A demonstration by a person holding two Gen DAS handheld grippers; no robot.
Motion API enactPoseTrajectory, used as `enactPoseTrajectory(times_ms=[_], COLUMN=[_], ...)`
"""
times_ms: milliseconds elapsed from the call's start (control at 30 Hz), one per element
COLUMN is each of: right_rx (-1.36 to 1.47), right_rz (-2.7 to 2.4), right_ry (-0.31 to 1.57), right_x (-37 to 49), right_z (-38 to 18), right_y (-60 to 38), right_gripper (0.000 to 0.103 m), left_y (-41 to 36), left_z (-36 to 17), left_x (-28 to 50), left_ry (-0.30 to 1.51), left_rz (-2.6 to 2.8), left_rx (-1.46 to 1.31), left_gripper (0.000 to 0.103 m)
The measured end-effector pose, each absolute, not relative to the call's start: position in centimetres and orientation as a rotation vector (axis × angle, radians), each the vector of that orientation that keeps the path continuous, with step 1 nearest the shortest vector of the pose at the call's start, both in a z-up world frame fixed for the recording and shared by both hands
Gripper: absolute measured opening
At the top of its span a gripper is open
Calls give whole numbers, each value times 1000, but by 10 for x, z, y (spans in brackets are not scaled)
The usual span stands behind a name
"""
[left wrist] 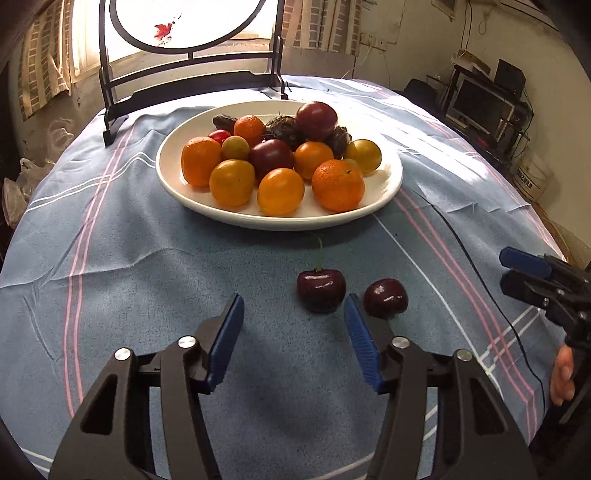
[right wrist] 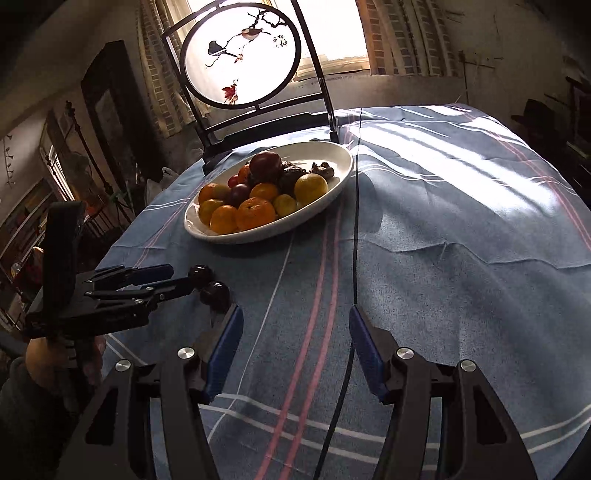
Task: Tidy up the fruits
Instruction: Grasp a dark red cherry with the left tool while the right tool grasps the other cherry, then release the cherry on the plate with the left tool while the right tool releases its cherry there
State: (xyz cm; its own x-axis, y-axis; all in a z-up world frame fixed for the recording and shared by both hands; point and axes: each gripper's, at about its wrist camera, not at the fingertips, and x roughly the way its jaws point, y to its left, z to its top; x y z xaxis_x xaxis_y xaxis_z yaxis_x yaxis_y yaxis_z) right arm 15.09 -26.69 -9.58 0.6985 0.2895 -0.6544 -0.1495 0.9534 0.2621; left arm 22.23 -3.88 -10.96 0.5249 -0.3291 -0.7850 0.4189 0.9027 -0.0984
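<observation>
worktop (left wrist: pixel 147 258) blue-clothed | plate (left wrist: pixel 384 184) of fruit at 12 o'clock | left tool (left wrist: pixel 293 317) part open, empty | right tool (right wrist: pixel 295 328) likewise | stemmed cherry (left wrist: pixel 321 290), second cherry (left wrist: pixel 386 297) at 1 o'clock: straddle one, close gently

Sunlit room behind a cloth-covered table

A bright window (right wrist: pixel 332 33) with checked curtains (left wrist: pixel 44 62) throws striped light over the blue tablecloth (right wrist: pixel 461 221) — pink and white lines run across it. A dark-framed round screen (right wrist: pixel 240 55), painted with birds and a red leaf, stands at the far edge; right of it, shelves with a monitor (left wrist: pixel 480 99) against a stained, pale wall (left wrist: pixel 413 48).
</observation>
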Motion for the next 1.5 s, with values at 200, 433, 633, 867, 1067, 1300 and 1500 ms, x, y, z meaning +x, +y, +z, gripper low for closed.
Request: enactPoseTrajectory(times_ms=[200,433,633,867,1067,1300,1500], right_rx=[168,150,78,-52,-112,-58,-17], right_rz=[270,275,278,350,312,326,334], right_ry=[755,758,799,855,918,911,821], right_x=[151,150,152,178,212,202,186], right_z=[-97,-97,-99,-87,-107,-104,-73], right_y=[-261,-257,-241,-181,-156,-163,-192], right_gripper=[60,58,54,54,44,29,29], left_y=[-59,-58,-27,16,33,37,31], left_z=[-116,-115,-92,-71,-74,-79,-73], left_x=[236,238,201,160,154,154,156], left_ry=[946,944,862,806,804,810,794], left_rz=[-460,-454,-453,-454,-444,-446,-466], left_rx=[148,144,90,30,-7,-22,-29], left_gripper=[41,30,29,29,29,29,29])
